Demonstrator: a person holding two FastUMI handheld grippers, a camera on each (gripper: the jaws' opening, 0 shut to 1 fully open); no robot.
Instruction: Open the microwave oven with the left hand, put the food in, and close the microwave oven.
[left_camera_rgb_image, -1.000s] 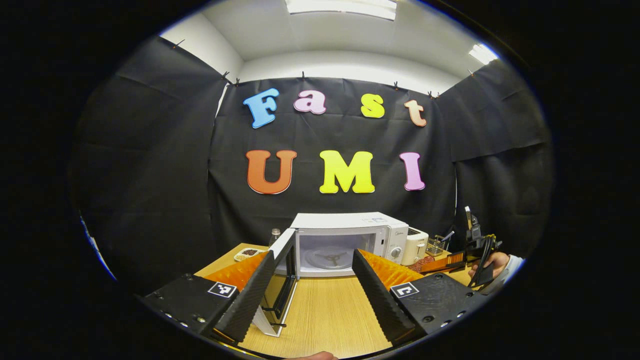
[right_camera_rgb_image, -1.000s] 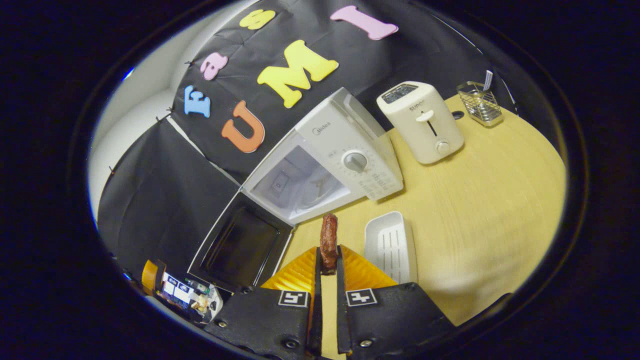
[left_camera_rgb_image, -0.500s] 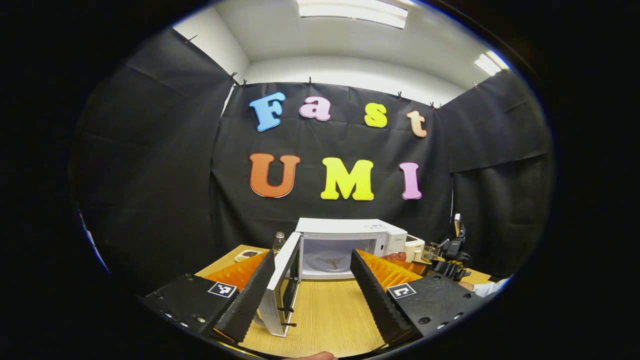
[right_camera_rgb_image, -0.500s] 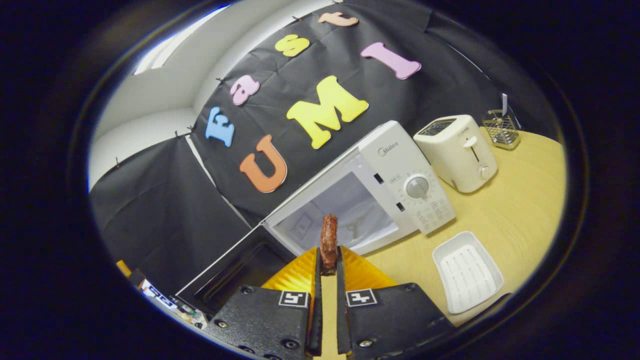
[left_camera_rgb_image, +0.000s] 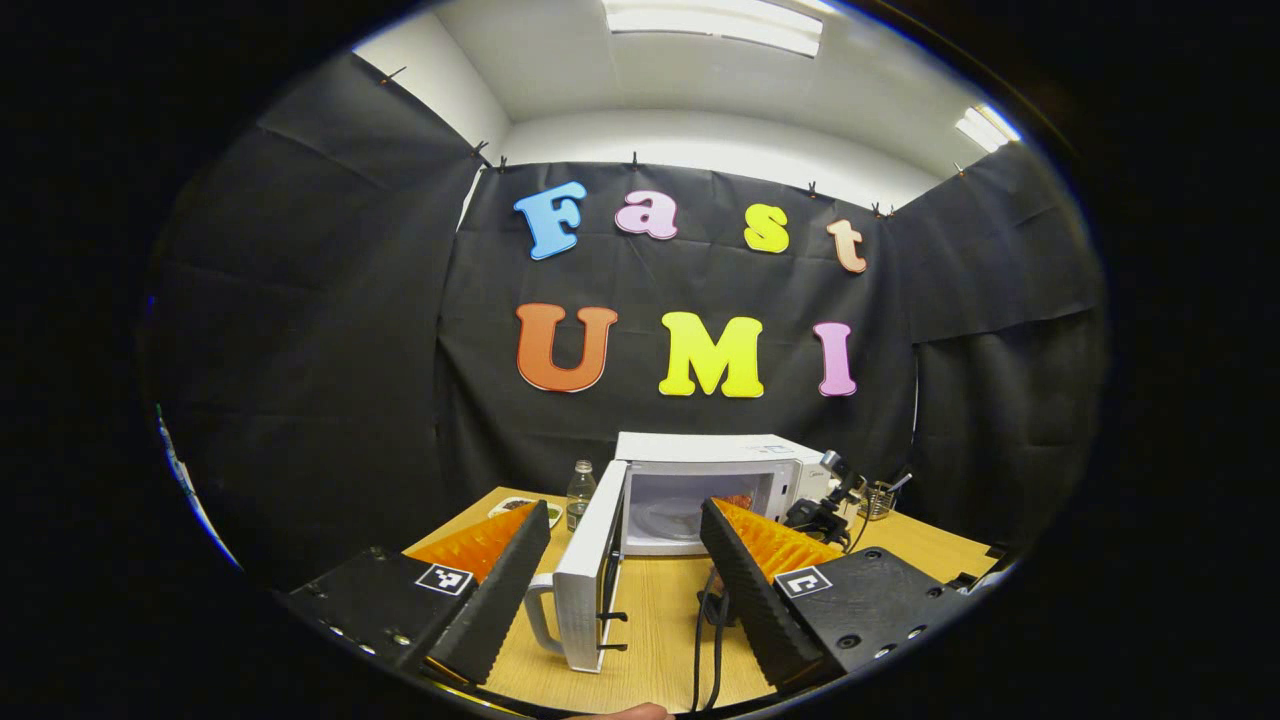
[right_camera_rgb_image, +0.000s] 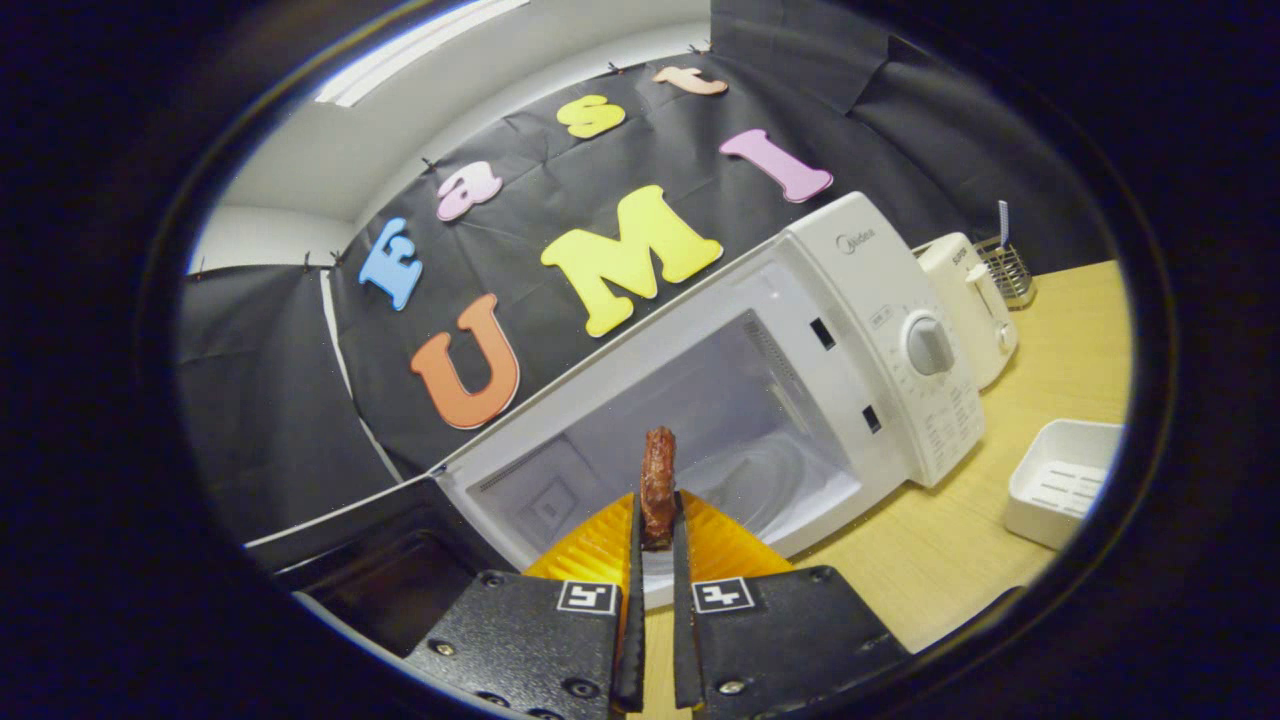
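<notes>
Right gripper view: the right claw (right_camera_rgb_image: 655, 535), clamped on the food (right_camera_rgb_image: 657, 485), now sits closer to the microwave's (right_camera_rgb_image: 800, 330) open cavity than before. The left claw (left_camera_rgb_image: 625, 540) stays spread apart near the door (left_camera_rgb_image: 585, 580), over the desk (left_camera_rgb_image: 660, 620).

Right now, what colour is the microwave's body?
White; the microwave shows best in the right gripper view.

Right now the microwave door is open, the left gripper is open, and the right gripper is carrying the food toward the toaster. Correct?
Not the toaster. In the right gripper view the right gripper carries the food toward the microwave's open cavity; the rest holds.
</notes>
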